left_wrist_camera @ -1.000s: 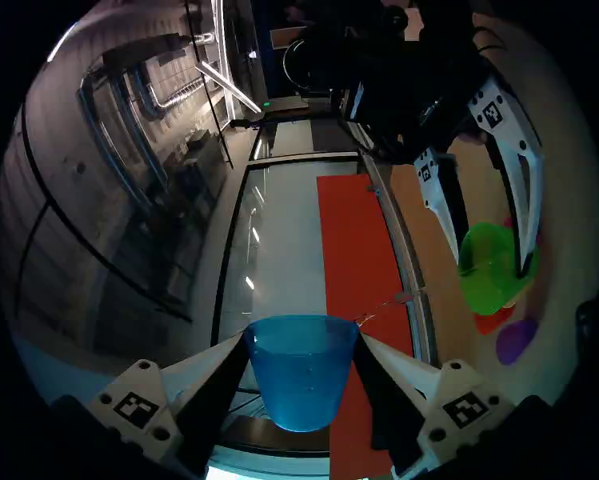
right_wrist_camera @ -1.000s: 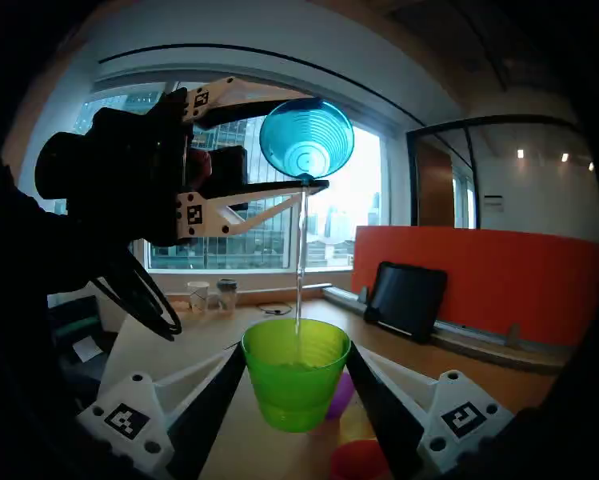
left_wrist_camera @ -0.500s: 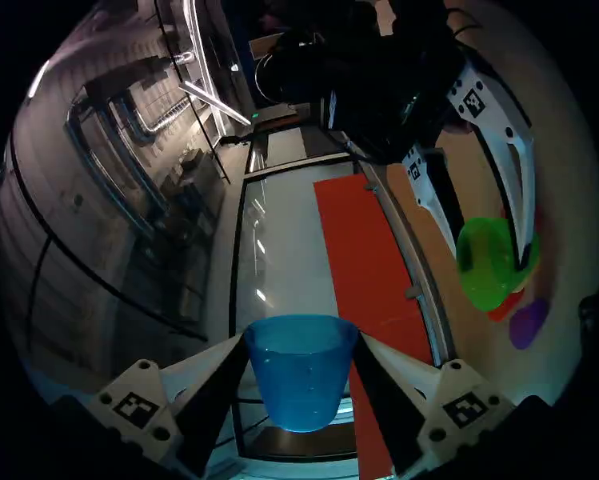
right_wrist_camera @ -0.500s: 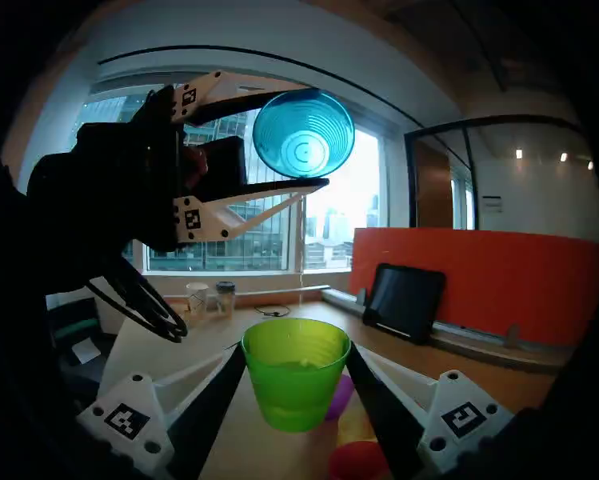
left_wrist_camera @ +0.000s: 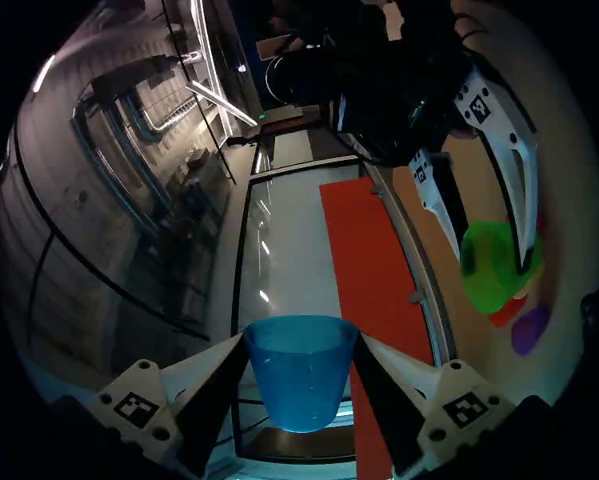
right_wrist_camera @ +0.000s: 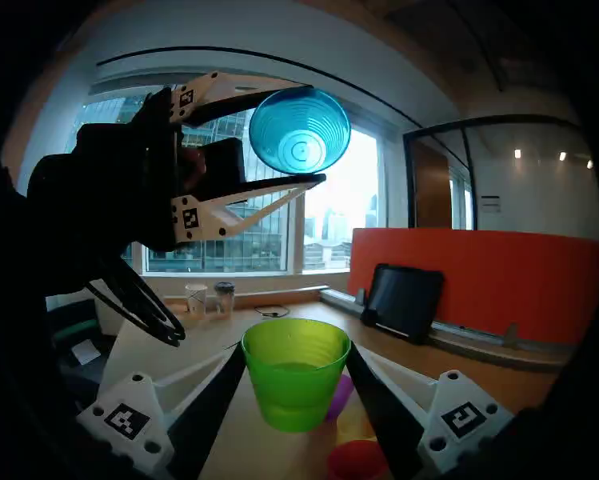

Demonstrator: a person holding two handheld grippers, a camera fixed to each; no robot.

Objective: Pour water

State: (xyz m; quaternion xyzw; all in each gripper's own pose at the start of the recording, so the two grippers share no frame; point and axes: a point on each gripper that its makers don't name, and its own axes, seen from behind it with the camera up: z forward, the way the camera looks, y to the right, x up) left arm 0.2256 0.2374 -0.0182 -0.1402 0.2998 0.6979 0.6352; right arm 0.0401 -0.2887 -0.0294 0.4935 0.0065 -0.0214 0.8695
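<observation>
Office windows [right_wrist_camera: 219, 232] with tall city buildings beyond them stand behind a wooden desk [right_wrist_camera: 467, 358] in the right gripper view. An orange partition [right_wrist_camera: 475, 272] runs along the right side of the desk, and a dark tablet [right_wrist_camera: 403, 302] leans against it. Two small cups [right_wrist_camera: 197, 296] sit far back by the window ledge.

Close to the camera, the right gripper [right_wrist_camera: 295, 352] has its two fingers pressed against opposite sides of a translucent green cup [right_wrist_camera: 297, 388]. The cup is upright, held above the desk, and a level of liquid shows inside it. Just behind and below it are a purple cup [right_wrist_camera: 343, 394] and a red cup [right_wrist_camera: 359, 462] on the desk.

Above the green cup, against the bright window, hangs a translucent blue cup [right_wrist_camera: 299, 130]. It is tipped onto its side, its open mouth facing the camera so the ringed inside and round base are visible. The left gripper [right_wrist_camera: 303, 132] grips it, one white finger over the top and one underneath.

The left gripper view is rotated sideways. The blue cup sits clamped between the two near fingers, with the orange partition running up the middle. Farther off, at upper right, the right gripper holds the green cup between its white fingers, with the purple cup just beside it on the desk.
</observation>
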